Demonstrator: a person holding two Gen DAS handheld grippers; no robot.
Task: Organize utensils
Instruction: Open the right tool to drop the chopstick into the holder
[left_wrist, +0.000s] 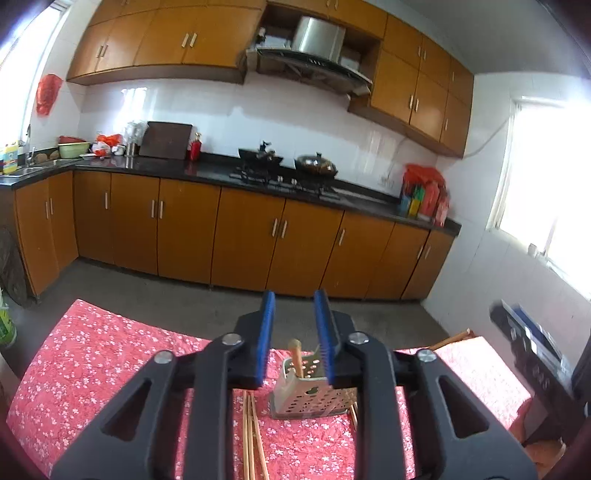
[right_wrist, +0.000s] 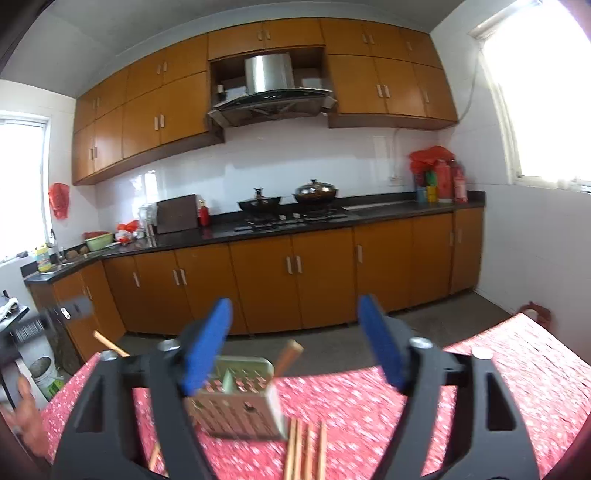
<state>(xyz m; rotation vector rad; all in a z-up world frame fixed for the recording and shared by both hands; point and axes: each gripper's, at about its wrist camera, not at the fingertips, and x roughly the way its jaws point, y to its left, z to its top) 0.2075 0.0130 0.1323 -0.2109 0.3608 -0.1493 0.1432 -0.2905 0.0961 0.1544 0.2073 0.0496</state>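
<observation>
From the left wrist, our left claw (left_wrist: 294, 317) stands slightly parted and empty. The perforated grey metal utensil holder (left_wrist: 314, 395) sits below and just ahead of it on the worktop's red floral cloth (left_wrist: 110, 354), a wooden handle upright inside. The loose wooden chopsticks (left_wrist: 253, 435) lie below-left, long axes running along the claw's line.

From the right wrist, our right claw (right_wrist: 299, 347) gapes wide, empty. The holder (right_wrist: 236, 402) lies below-left, chopsticks (right_wrist: 306, 450) beneath centre, pointing away; this claw looks nearer them.
</observation>
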